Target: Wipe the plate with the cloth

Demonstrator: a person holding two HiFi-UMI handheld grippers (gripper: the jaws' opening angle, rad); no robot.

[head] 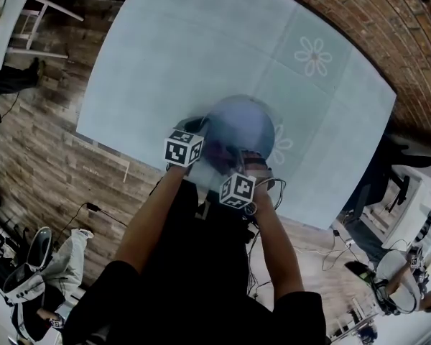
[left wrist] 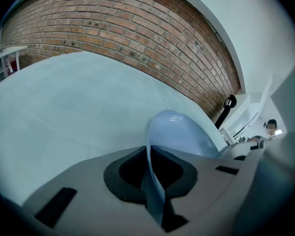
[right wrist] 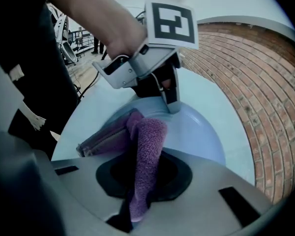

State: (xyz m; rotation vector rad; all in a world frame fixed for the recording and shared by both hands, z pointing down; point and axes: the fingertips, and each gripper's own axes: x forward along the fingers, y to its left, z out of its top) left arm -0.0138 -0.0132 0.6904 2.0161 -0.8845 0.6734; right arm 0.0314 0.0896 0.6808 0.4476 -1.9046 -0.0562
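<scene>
pale blue glossy plate (left wrist: 179, 132), rim clamped in left tool (left wrist: 152, 178); fuzzy purple cloth (right wrist: 148, 139) clamped in right tool (right wrist: 141, 181)

The light was cool and even, and I saw no hard shadows on the tabletop (head: 201, 42). Just beyond my left tool (left wrist: 149, 156), the plate (left wrist: 182, 132) carried a small pale glare near its far rim. Close to the lens, to that tool's right, everything smeared out of focus. The brick wall (left wrist: 137, 33) bowed into an arc, and the corners of every view went black.
</scene>
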